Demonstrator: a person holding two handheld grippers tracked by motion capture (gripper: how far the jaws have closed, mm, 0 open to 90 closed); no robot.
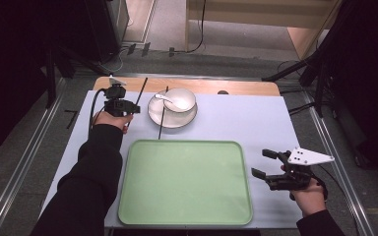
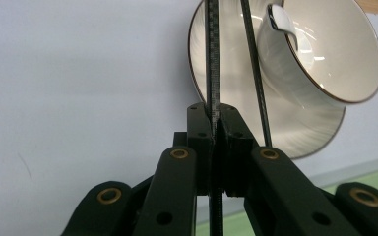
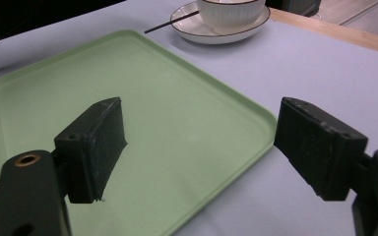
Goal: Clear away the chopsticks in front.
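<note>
Right gripper (image 1: 262, 164): held in the right hand at the near right of the table, just beside the right edge of the green tray; its jaws are spread wide apart, and nothing is seen between them in the right gripper view (image 3: 199, 147).

Green tray (image 1: 184, 182): laid flat on the near middle of the pale blue table cover (image 1: 256, 120), bare inside; its right rim is seen below and between the open jaws in the right gripper view (image 3: 216, 105).

Left gripper (image 1: 134, 109): held in the left hand beyond the tray's far left corner, left of the plate; its jaws are brought together and clamped on one black chopstick.

Held chopstick (image 1: 141, 88): gripped low on its length, so that it is seen rising straight out of the closed pads in the left gripper view (image 2: 212, 64); in the high view it slants up and away from the claw, clear of the table.

Second chopstick (image 1: 162, 115): left lying across the left rim of the plate, its near tip on the cover just short of the tray; it is seen just beside the held one (image 2: 254, 69), apart from the pads.

Plate (image 1: 158, 115): set on the far middle of the cover.

Bowl (image 1: 181, 100): stood on the plate, white with a dark rim.

Spoon (image 1: 163, 98): white, rested in the bowl with its handle over the left rim.
</note>
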